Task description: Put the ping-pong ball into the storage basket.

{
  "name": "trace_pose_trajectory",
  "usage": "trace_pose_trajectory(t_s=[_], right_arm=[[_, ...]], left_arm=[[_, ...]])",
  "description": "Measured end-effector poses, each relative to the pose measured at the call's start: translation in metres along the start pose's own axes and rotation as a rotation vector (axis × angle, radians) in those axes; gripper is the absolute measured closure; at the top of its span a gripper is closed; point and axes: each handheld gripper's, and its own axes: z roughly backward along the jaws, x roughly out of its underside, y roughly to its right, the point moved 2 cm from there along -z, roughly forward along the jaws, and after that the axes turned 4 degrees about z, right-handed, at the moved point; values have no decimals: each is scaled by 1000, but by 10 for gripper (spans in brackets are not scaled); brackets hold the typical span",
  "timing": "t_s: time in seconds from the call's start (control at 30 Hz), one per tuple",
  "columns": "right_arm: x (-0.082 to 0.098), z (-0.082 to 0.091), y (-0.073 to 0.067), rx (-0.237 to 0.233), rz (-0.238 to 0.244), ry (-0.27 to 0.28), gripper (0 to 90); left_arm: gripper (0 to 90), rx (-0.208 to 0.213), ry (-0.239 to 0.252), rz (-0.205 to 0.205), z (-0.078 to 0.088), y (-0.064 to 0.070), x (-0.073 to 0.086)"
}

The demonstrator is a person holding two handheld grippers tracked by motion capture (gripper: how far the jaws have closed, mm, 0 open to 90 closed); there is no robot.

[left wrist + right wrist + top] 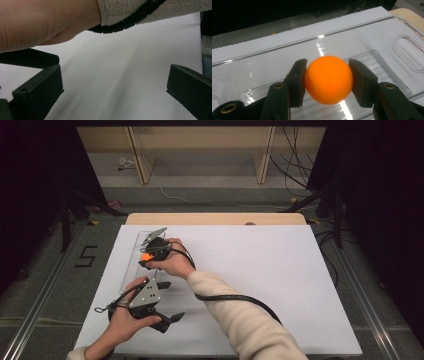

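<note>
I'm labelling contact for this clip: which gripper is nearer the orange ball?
Right. The right gripper is shut on the orange ball above the clear tray. The left gripper sits open, nearer the person, off the tray.

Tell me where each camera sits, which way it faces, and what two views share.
High view: above the table's near edge, looking forward and down on white board, both forearms.
Left gripper view: rides left tongs, open, facing right sleeve.
Right gripper view: rides right tongs, facing clear tray.
High and right gripper views share orange ball.
</note>
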Motion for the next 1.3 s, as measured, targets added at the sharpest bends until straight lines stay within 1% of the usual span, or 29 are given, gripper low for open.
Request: trace_pose_trajectory(t_s=[0.2,0.33,0.47,0.77,0.9,1.3], right_arm=[[-2,3,0,-2,-11,24,409],[-4,6,1,-3,-15,47,318],[-5,10,1,-9,-12,53,262],[-4,21,1,5,-4,56,217],[-2,26,2,10,-2,52,212],[6,38,5,23,-18,54,200]], left_arm=[[0,1,1,1,0,0,0],[0,-1,1,1,0,0,0],[0,0,0,2,0,0,0],[0,-1,-1,2,-1,0,0],[0,-1,-1,2,-1,0,0],[0,-1,-1,3,-1,0,0]])
